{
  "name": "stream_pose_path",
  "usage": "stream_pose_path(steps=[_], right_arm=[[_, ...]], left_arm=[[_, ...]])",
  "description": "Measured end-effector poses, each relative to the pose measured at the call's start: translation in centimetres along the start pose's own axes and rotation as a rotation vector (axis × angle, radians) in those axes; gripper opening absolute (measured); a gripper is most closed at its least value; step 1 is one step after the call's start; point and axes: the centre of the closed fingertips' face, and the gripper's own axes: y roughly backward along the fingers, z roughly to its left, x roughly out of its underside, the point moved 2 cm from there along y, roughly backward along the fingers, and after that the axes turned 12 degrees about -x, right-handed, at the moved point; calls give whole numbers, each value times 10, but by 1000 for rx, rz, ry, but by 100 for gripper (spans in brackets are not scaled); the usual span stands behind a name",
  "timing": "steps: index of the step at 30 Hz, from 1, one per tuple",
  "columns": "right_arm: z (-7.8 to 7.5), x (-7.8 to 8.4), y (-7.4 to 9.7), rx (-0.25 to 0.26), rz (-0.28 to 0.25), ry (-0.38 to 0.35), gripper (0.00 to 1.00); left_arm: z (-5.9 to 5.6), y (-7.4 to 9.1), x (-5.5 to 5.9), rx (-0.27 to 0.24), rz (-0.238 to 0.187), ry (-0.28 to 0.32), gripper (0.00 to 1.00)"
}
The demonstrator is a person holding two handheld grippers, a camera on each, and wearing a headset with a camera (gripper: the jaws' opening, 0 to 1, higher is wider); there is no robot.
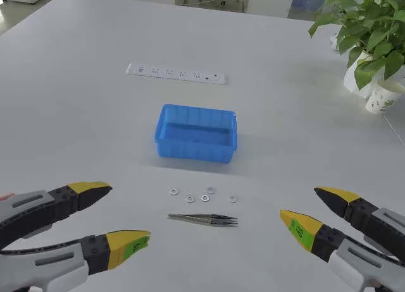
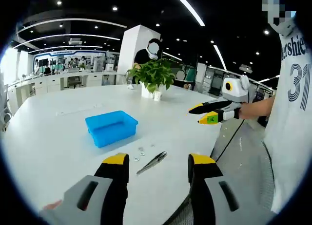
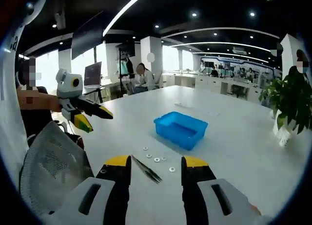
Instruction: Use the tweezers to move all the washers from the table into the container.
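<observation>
Your left gripper (image 1: 130, 212), grey-bodied with black jaws tipped in yellow, hangs low at the left of the head view. Its jaws are spread wide with nothing between them. Your right gripper (image 1: 299, 202) mirrors it on the other side, likewise gaping and empty. Between the two, on the pale grey table (image 1: 76, 127), the slim metal tweezers (image 1: 204, 219) lie flat, their two arms parting toward your right side, and neither gripper touches them. Just beyond them, five small silver ring-shaped washers (image 1: 205, 198) sit in a loose row, apart from one another and from the tweezers. All five are on the table, outside the rectangular translucent blue plastic container (image 1: 196, 151), which stands upright and open-topped a little farther on. Past the container, a long white power strip (image 1: 175, 73) lies flat on the table. At the far right corner a leafy green plant (image 1: 364, 26) stands in a white pot, with a small white patterned cup (image 1: 383, 97) just beside it.
</observation>
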Motion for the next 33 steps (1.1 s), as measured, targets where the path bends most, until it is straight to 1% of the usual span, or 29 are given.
stream_pose_path(steps=[5,9,16,23,33], right_arm=[[0,0,-1,-3,-8,-9,40],[1,0,-2,-5,-8,-7,40],[1,2,-4,-10,2,-5,39],[1,1,-6,-9,3,-5,39],[1,0,-10,-15,7,2,39]], left_arm=[[-1,-1,-1,-6,3,4,51],[-1,1,-3,-14,-7,9,50],[-2,1,2,-10,11,-3,50],[1,0,3,-11,13,-3,50],[1,1,9,-21,29,-5,50]])
